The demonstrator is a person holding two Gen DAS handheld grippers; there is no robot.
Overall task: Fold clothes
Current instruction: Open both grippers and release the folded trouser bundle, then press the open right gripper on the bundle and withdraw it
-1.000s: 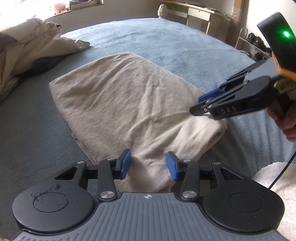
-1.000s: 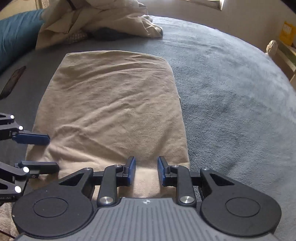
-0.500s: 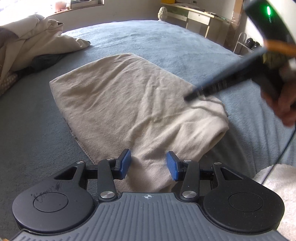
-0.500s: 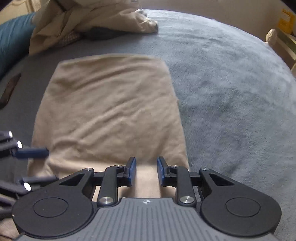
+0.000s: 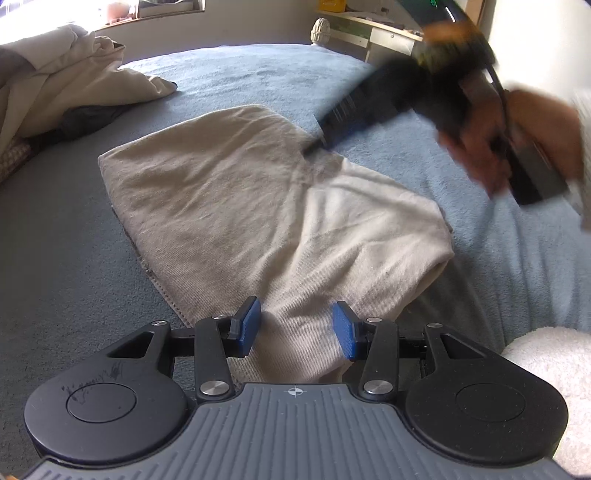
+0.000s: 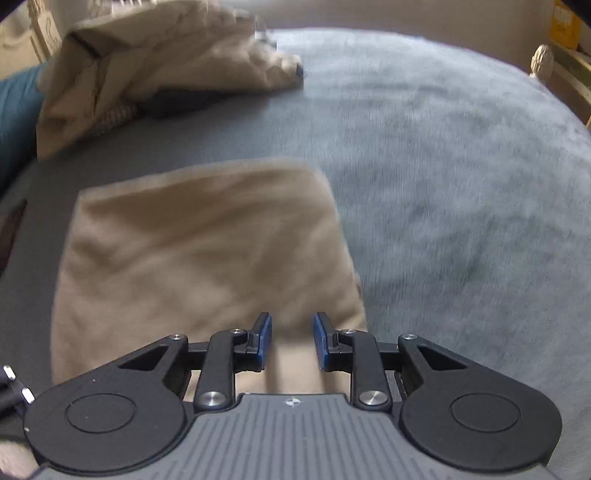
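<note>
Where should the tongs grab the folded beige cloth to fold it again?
Probably the near rounded corner of the beige cloth, coming from the near side. There the layers bunch into a thick edge raised off the blue blanket, easy to pinch; the middle lies flat. The left tongs are open right by that near edge.

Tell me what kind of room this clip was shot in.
Most likely a bedroom: a beige garment lies on a wide bed with a blue-grey blanket, more clothes are heaped at its far side, and a desk stands by the wall.
</note>
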